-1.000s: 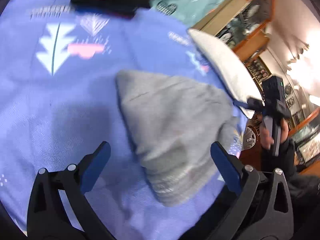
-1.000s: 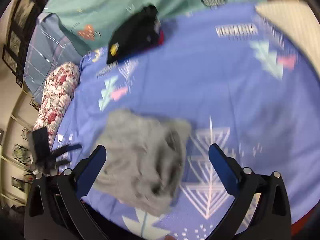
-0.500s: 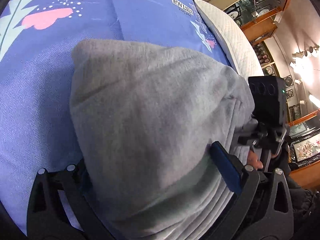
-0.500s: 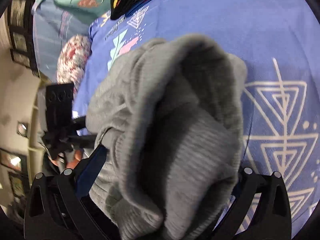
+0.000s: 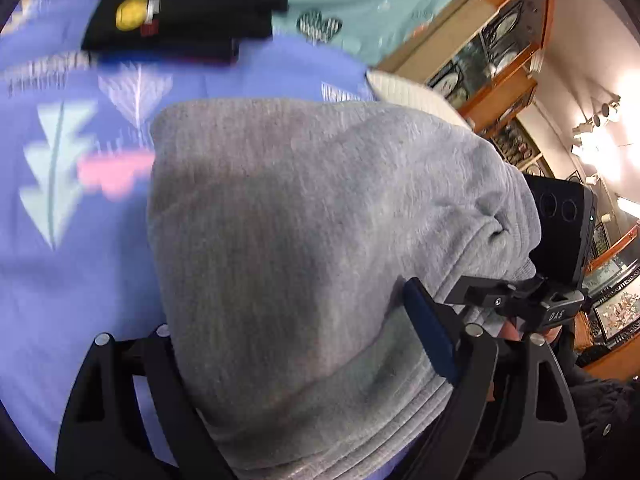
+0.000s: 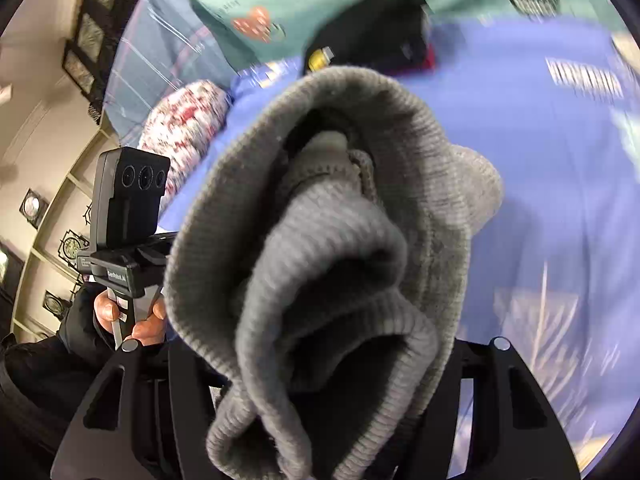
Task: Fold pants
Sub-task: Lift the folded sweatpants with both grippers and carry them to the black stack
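Note:
The grey pants [image 5: 300,240] are a folded bundle raised off the blue patterned bedspread [image 5: 60,280]. My left gripper [image 5: 296,344] straddles one end. Its jaws are closing, the blue right pad [image 5: 428,336] presses the cloth, and the left pad is buried under it. In the right wrist view the ribbed end of the pants [image 6: 340,260] fills the space between the jaws of my right gripper [image 6: 320,360], which are also closing. The cloth hides both its pads. Each view shows the other gripper's body and a hand at the bundle's far side.
A folded black garment with a yellow patch [image 5: 180,12] lies at the far end of the bed on a teal sheet [image 5: 360,0]. A white pillow [image 5: 412,92] and wooden display cabinets [image 5: 500,40] flank one side. A floral pillow [image 6: 184,120] flanks the other.
Both grippers dropped onto the pants from open positions, narrowed their jaws around the bundle and came up with it. The bed now looks farther away behind the cloth.

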Demonstrator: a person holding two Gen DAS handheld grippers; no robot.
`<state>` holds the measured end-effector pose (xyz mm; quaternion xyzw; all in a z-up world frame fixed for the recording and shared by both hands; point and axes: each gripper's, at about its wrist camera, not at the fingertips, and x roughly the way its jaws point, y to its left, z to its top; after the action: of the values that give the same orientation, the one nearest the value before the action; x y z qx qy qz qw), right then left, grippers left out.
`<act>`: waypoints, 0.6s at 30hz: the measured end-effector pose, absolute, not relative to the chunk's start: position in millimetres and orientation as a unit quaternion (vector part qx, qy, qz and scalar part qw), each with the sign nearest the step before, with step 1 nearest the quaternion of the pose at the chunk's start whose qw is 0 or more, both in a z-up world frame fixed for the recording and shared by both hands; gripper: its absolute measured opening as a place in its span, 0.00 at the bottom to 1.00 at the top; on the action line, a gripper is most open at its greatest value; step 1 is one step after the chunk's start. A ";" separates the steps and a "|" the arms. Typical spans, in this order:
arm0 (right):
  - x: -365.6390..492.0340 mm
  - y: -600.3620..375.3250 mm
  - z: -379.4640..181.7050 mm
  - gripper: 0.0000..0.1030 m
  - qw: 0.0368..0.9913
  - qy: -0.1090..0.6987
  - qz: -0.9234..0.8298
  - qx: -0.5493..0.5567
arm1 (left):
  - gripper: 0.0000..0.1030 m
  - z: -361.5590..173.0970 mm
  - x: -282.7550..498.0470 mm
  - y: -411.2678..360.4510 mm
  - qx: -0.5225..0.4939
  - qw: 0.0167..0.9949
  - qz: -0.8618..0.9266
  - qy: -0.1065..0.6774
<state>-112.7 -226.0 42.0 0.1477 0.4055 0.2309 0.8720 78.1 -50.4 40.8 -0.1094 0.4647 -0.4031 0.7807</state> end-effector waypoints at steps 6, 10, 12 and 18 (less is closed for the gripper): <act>-10.1 -203.4 157.1 0.58 0.917 0.319 0.225 0.084 | 0.85 158.6 181.6 -29.1 -0.103 0.848 -0.371 0.365; 98.4 -201.1 211.3 0.64 0.937 0.275 0.197 0.090 | 0.93 206.6 284.0 -24.3 -0.135 0.870 -0.347 0.322; 144.6 -205.1 220.1 0.73 0.947 0.261 0.165 0.091 | 0.98 200.4 335.8 -28.5 -0.144 0.875 -0.332 0.323; 295.8 -220.5 123.6 0.91 0.936 0.346 -0.015 0.063 | 0.96 62.5 452.7 -15.5 -0.200 0.847 -0.188 0.455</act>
<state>295.8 -220.5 123.6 0.0634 0.3460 -0.0148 0.9360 452.7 -15.5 62.5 -0.2001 0.4550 -0.1883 0.8470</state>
